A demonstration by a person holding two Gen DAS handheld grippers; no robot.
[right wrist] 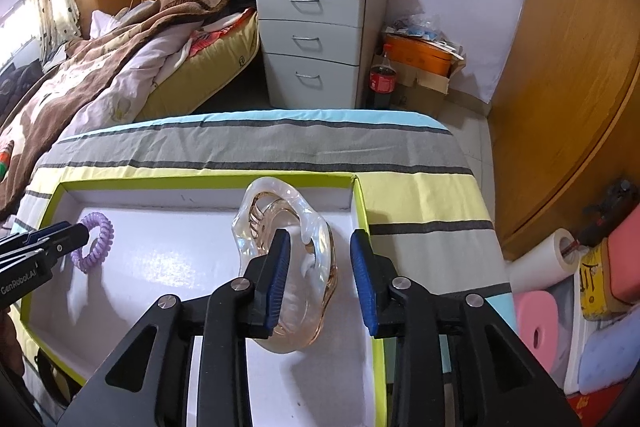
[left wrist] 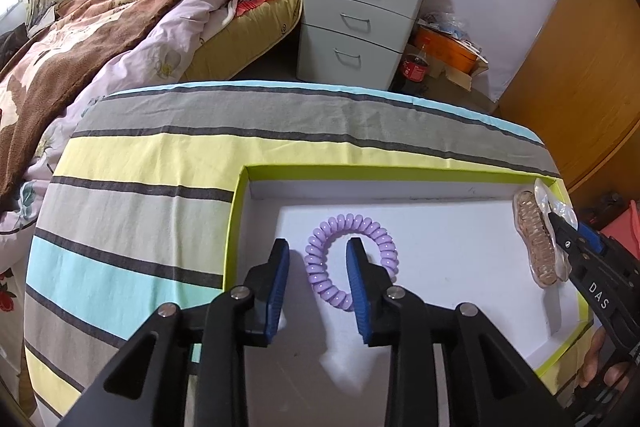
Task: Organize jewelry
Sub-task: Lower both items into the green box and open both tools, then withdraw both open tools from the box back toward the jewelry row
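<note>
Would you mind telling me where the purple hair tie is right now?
The purple hair tie lies on the white floor of the green-edged box, toward its left side, around one finger of the left gripper.

Shallow tray (left wrist: 240,211) with lime-green rim sits on the striped-cloth desk (left wrist: 132,187); low walls on all sides, open from above.

White floor of the tray is bare through its middle, between the purple coil hair tie (left wrist: 320,267) toward the left end and the clear bracelet (right wrist: 296,267) toward the right end. The bracelet lies close to the right wall.

Left tongs (left wrist: 318,291) stand parted over the coil, right pad inside the ring. Right tongs (right wrist: 320,279) stand parted, left pad at the bracelet.

Striped cloth beyond the far wall is bare to the desk's edge. Bed (left wrist: 100,39) crowds the left side; drawer cabinet (left wrist: 356,19) stands further back, a floor gap between.
</note>
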